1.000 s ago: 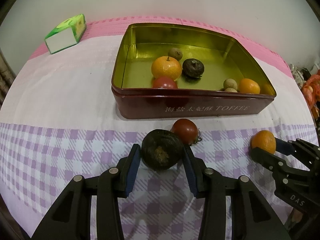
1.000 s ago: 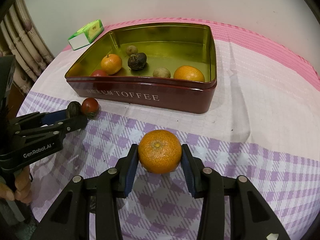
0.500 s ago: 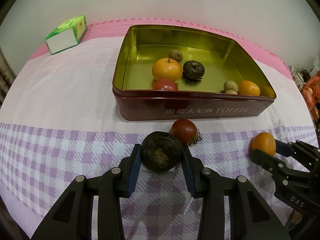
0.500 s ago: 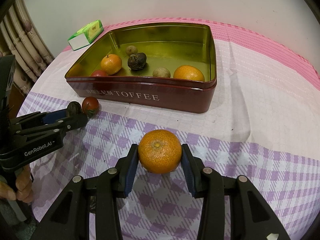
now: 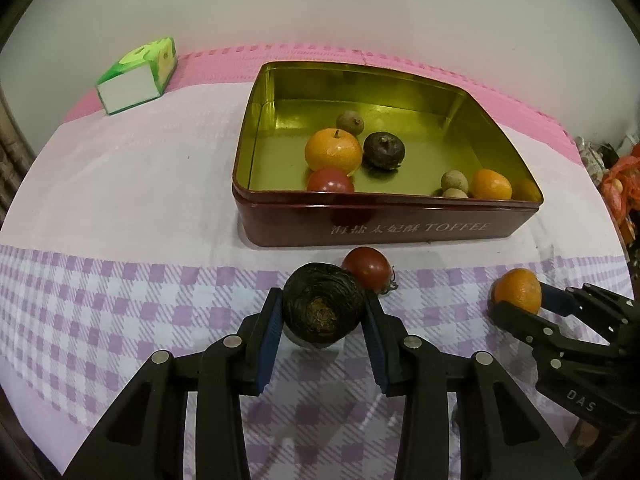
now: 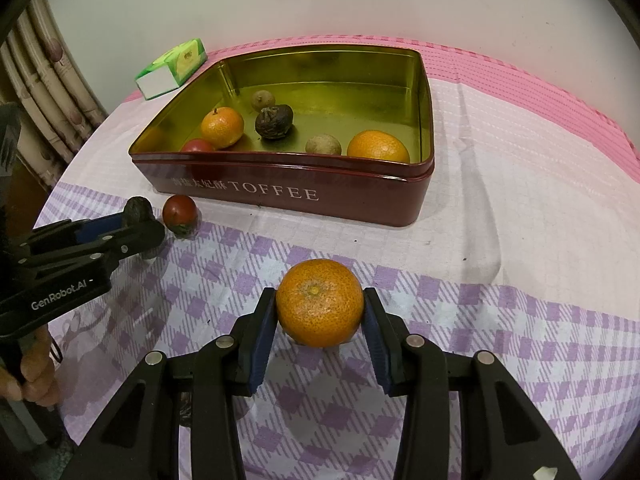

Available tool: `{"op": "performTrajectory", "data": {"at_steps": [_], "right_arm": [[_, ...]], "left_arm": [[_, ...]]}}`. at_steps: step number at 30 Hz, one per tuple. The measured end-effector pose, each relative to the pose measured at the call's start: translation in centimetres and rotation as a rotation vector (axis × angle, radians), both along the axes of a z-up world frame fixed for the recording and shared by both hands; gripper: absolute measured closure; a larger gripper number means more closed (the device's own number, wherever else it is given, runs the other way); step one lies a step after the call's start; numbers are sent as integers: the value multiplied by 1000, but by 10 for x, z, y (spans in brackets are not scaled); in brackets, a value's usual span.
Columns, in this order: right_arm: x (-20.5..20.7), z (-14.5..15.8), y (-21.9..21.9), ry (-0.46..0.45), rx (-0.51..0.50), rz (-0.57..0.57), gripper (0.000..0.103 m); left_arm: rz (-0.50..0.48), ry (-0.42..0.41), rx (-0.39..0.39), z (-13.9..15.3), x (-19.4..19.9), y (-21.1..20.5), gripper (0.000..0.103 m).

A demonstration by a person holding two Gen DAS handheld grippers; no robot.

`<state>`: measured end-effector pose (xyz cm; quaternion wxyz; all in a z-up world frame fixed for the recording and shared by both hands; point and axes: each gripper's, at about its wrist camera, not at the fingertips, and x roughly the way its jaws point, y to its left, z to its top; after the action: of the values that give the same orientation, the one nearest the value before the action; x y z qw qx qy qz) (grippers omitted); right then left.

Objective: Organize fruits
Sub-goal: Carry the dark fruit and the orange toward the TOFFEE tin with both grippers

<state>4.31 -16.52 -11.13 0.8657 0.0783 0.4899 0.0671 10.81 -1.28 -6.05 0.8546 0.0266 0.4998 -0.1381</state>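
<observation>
My left gripper [image 5: 322,318] is shut on a dark, wrinkled round fruit [image 5: 322,303], blue pads pressed to both its sides, just in front of a red tomato [image 5: 367,268] on the checked cloth. My right gripper [image 6: 320,320] is shut on an orange [image 6: 320,302], low over the cloth. The red TOFFEE tin [image 5: 384,226] behind holds two oranges, a tomato, a dark fruit and small brown fruits. In the right wrist view the left gripper [image 6: 138,222] and its dark fruit [image 6: 138,207] are at the left, beside the tomato [image 6: 180,210].
A green and white tissue box [image 5: 138,76] lies at the back left of the table. A curtain [image 6: 52,80] hangs off the table's left side. A person's hand [image 6: 36,374] holds the left gripper's handle. Red bags [image 5: 622,184] sit past the right edge.
The left gripper's jaws have closed in until the pads touch the dark fruit. The right gripper and its orange have not moved.
</observation>
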Motion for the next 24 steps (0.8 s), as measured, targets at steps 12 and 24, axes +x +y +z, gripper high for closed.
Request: {"op": "performTrajectory", "data": {"at_steps": [12, 24], "right_arm": [[0, 0, 0, 0, -3, 3, 64], [0, 0, -1, 1, -2, 3, 65]], "left_arm": [[-38, -48, -27, 20, -1, -6, 63], [-24, -116, -29, 47, 26, -8, 63]]}}
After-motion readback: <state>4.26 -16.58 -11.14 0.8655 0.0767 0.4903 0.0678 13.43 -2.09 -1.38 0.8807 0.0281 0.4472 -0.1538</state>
